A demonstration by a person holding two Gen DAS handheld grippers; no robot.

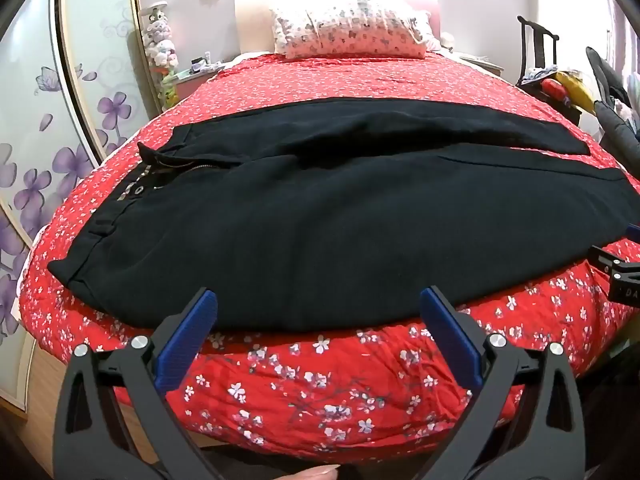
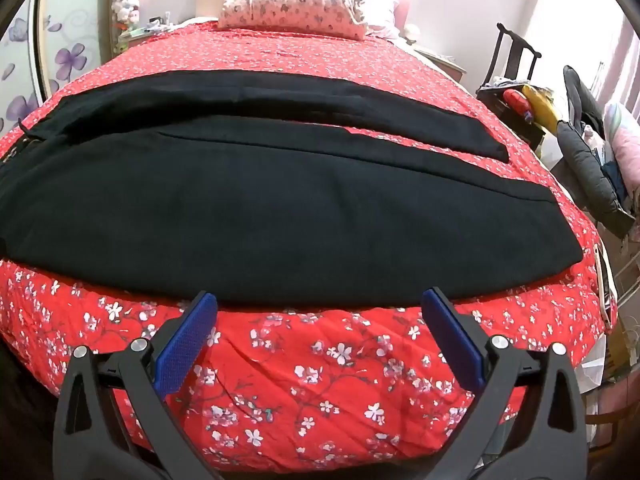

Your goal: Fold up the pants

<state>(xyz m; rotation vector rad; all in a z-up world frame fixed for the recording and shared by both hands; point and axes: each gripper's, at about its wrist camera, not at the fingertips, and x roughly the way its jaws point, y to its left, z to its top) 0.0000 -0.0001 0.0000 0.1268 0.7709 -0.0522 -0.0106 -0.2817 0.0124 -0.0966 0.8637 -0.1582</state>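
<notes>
Bed [image 1: 320, 392] red quilt | pants [image 1: 320, 220] flat, just beyond both grippers | left gripper [image 1: 319, 312], right gripper [image 2: 319, 312] spread wide, empty

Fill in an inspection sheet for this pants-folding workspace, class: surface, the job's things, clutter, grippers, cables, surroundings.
Surface: bed with red quilt printed with white blossoms, lightly creased near the front edge.
Job's things: black trousers spread flat across the quilt, waistband and zip at the left, legs running right, the far leg partly overlapped by the near one.
Clutter: phone-like slab at the bed's right edge.
Grippers: left gripper and right gripper both open, empty, poised at the trousers' near edge.
Cables: nothing seen.
Surroundings: floral pillow at the headboard, wardrobe door with purple flowers at left, dark wooden chair piled with things at right.
</notes>
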